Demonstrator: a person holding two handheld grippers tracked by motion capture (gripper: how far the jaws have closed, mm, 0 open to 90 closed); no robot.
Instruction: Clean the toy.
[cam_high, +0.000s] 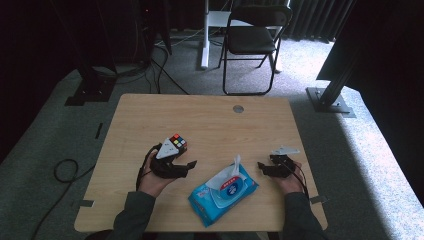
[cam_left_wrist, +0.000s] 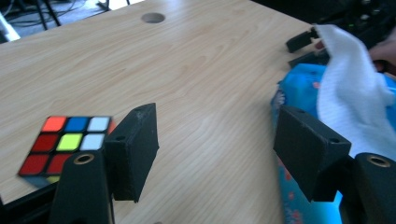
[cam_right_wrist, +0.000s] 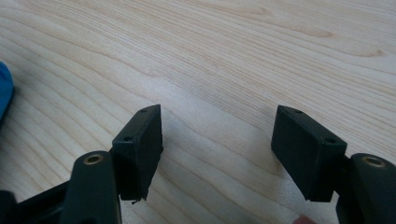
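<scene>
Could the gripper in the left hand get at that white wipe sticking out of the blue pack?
Probably yes. The left gripper is open with nothing between its jaws, and only bare table lies between it and the white wipe standing up from the blue pack.

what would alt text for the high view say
A person's two hands each hold a black two-jaw gripper over a light wooden table, the left gripper and right gripper open on either side of a blue pack of wet wipes with a white wipe sticking up. A multicoloured puzzle cube sits beside the left gripper.
</scene>
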